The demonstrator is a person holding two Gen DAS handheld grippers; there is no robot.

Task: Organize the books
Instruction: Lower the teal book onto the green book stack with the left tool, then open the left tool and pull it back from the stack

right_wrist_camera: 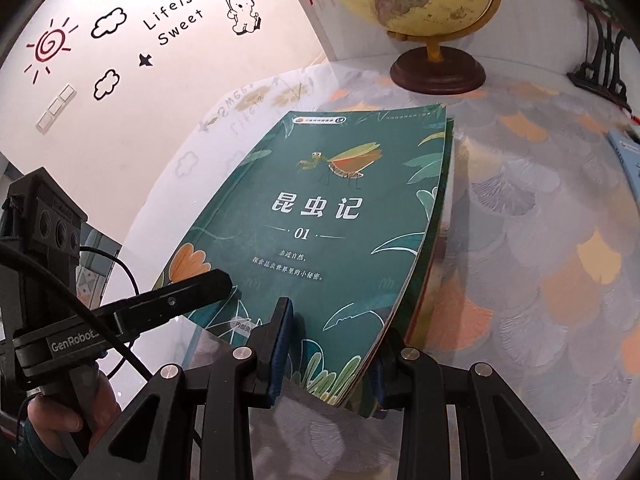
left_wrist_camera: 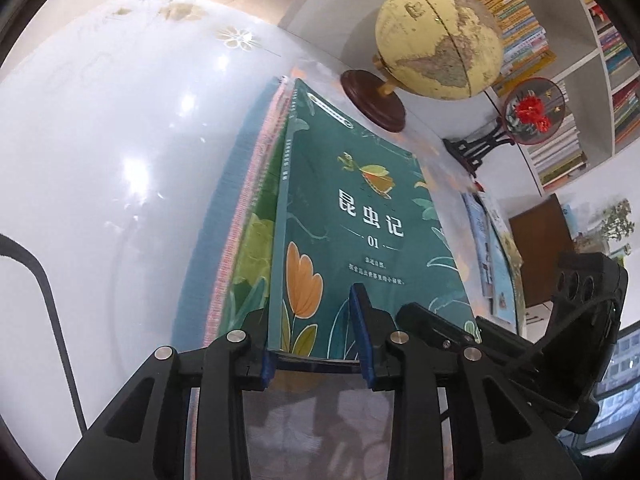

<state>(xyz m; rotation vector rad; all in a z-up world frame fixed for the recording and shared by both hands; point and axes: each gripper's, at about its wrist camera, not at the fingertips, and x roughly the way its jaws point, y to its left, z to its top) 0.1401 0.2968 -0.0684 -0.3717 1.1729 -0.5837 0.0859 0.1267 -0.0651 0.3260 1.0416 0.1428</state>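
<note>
Partway through, by the look of it: a small stack of books (right_wrist_camera: pixel 328 216) gathered on the counter (right_wrist_camera: pixel 540 240), green insect volume on top, while other books (left_wrist_camera: pixel 492 248) lie apart at the counter's far side and wait their turn. Stack set near the counter's middle, just short of the globe (right_wrist_camera: pixel 436 68), long axis running away from both cameras toward the globe, spine on the left, page edges to the right, near short end overhanging or slightly lifted, though hard to say which through the fisheye. Left tool (left_wrist_camera: pixel 316 344) set astride the spine corner of the near edge, blue pads at either side, narrowly parted; probably easing off rather than clamping, pads not clearly pressing. Right tool (right_wrist_camera: pixel 328 360) narrowly open around the near right corner, pinching the top books' edges between its pads. Left to do: square up the fanned edges, bring in the remaining books, perhaps shelve the lot on the bookcase (left_wrist_camera: pixel 560 80) behind.
</note>
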